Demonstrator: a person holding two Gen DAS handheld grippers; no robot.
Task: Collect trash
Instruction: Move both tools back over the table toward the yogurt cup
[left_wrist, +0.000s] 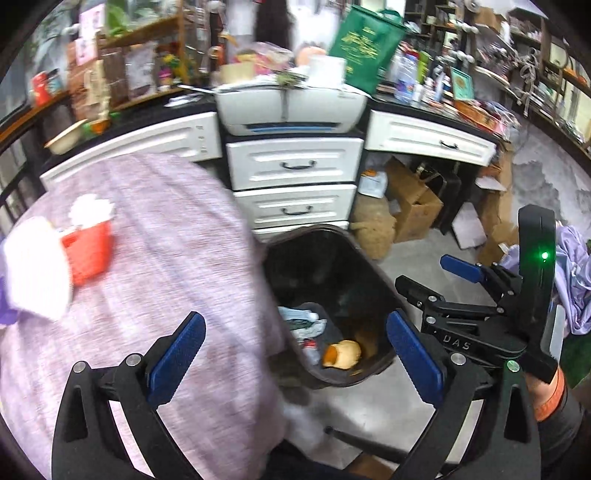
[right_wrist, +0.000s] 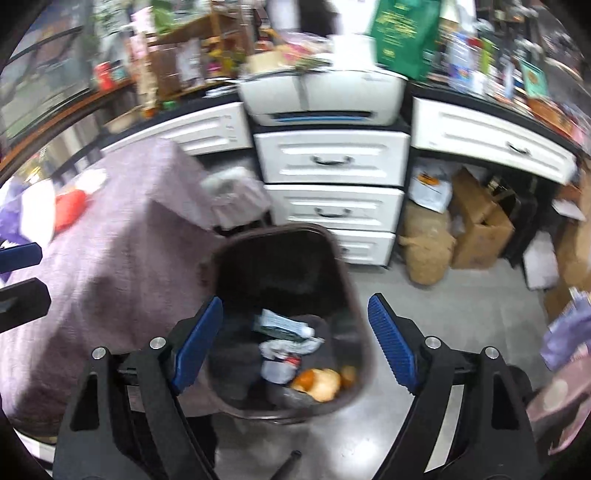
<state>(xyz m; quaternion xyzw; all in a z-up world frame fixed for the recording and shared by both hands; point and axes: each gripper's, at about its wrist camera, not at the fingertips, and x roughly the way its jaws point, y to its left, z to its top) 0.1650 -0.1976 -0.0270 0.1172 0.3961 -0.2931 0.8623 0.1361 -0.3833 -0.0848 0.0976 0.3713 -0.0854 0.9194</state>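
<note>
A dark bin (left_wrist: 306, 230) (right_wrist: 273, 230) stands on the floor beside a cloth-covered table (left_wrist: 166, 258) (right_wrist: 122, 258). At its bottom lie an orange-yellow lump (left_wrist: 341, 354) (right_wrist: 319, 382) and crumpled paper and wrappers (left_wrist: 303, 321) (right_wrist: 288, 347). My left gripper (left_wrist: 295, 321) (right_wrist: 22, 277) is open and empty, above the bin's near left side and the table edge. Open and empty too, my right gripper (right_wrist: 295, 301) (left_wrist: 421, 271) hangs over the bin. On the table lie a red container (left_wrist: 88, 251) (right_wrist: 68, 210) with white tissue and a white sheet (left_wrist: 35, 266).
Behind the bin stand white drawers (left_wrist: 295, 166) (right_wrist: 332, 162) with a printer (left_wrist: 291, 107) on top. Cardboard boxes (left_wrist: 413, 206) (right_wrist: 476, 218) and a sack crowd the floor under the counter. A lilac cloth (left_wrist: 572, 280) lies at the right. Grey floor shows to the bin's right.
</note>
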